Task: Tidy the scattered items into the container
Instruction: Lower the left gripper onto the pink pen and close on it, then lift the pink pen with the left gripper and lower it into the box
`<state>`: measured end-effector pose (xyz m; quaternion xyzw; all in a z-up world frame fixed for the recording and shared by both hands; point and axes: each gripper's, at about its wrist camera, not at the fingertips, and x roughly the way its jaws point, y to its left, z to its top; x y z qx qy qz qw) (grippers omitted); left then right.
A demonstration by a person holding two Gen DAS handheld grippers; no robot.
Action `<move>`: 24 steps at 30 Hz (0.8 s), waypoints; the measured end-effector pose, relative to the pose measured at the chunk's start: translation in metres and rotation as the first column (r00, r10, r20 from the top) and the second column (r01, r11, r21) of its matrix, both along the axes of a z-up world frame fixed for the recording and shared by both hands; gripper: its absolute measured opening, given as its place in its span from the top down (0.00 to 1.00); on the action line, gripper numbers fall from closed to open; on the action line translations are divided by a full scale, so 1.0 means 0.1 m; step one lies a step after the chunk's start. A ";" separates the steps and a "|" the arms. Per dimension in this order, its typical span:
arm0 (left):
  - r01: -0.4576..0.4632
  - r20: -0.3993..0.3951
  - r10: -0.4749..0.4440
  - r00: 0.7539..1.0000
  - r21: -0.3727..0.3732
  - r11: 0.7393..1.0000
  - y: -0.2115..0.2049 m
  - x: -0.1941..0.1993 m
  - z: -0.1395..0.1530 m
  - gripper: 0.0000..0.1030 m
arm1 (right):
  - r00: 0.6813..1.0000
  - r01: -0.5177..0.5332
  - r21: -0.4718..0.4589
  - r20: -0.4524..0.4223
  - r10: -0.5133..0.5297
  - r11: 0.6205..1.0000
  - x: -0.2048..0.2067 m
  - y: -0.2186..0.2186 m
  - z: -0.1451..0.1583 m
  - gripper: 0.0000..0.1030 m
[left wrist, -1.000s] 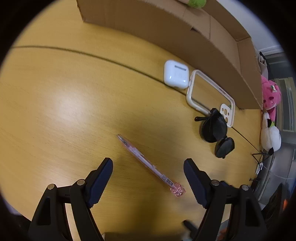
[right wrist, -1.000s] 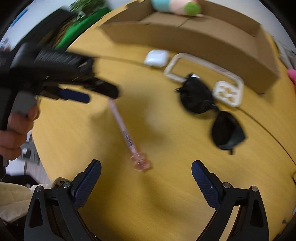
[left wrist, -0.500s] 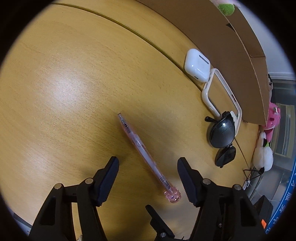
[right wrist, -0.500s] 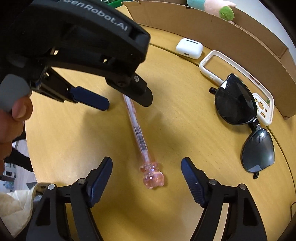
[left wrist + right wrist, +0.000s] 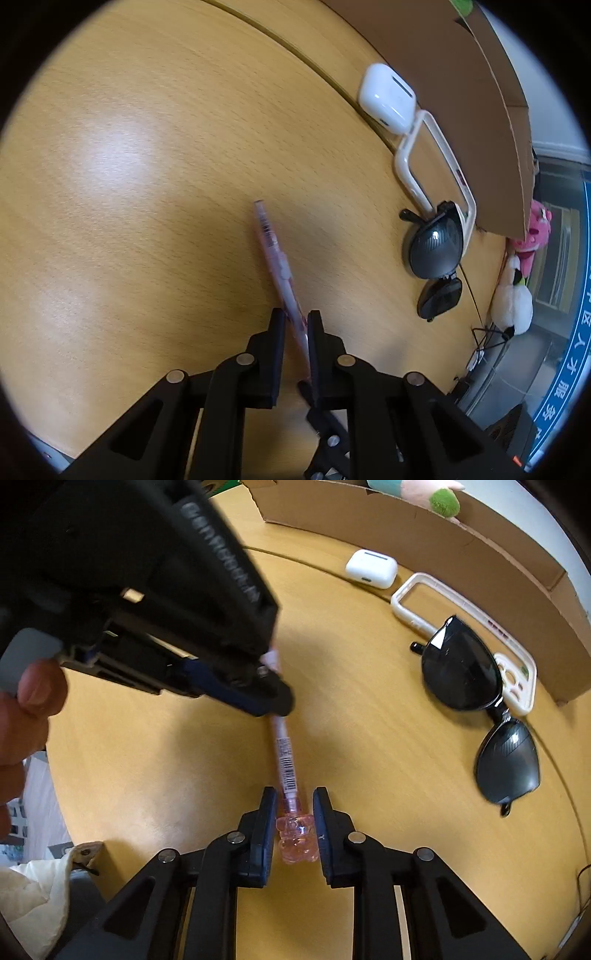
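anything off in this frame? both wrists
Yes: both grippers are on the same pink pen. The left gripper is shut on its barrel, the right gripper brackets the bear-shaped cap end. The sunglasses lie partly on the phone case. No damage visible.

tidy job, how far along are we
Done: only a plush toy shows in the cardboard box. In hand: the left gripper and right gripper both clamp the pink pen. Left on the table: earbuds case, phone case, sunglasses.
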<state>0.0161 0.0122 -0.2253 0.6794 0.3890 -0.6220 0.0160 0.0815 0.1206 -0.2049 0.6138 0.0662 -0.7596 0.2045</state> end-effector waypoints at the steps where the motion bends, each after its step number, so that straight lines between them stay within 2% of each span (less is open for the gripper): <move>1: 0.014 -0.002 -0.014 1.000 -0.003 1.000 0.04 0.00 0.00 0.91 | 1.000 0.020 -0.014 0.011 -0.020 1.000 0.00 0.02 0.00 0.80; 5: 0.047 -0.041 -0.046 0.998 0.011 0.999 0.07 -0.01 0.14 0.92 | 0.994 0.105 -0.086 0.021 -0.103 0.991 0.02 0.08 0.12 0.82; 7: 0.078 -0.068 -0.077 0.995 0.005 0.997 0.06 -0.05 0.31 0.92 | 0.991 0.131 -0.114 0.003 -0.132 0.985 0.00 0.08 0.28 0.87; 14: 0.155 -0.237 -0.164 0.957 -0.056 0.986 -0.14 -0.40 1.29 0.93 | 0.953 0.273 -0.238 -0.066 -0.296 0.932 -0.37 0.24 0.98 0.90; 18: 0.183 -0.330 -0.202 0.922 -0.087 0.979 -0.23 -0.64 1.87 0.93 | 0.921 0.309 -0.300 -0.140 -0.362 0.902 -0.60 0.32 1.46 0.90; 21: 0.210 -0.405 -0.237 0.883 -0.110 0.972 -0.23 -0.82 2.35 0.93 | 0.893 0.330 -0.340 -0.191 -0.408 0.881 -0.74 0.14 1.76 0.90; 24: 0.239 -0.464 -0.275 0.842 -0.136 0.961 -0.17 -1.01 2.75 0.93 | 0.866 0.339 -0.362 -0.239 -0.438 0.868 -0.83 0.31 2.11 0.90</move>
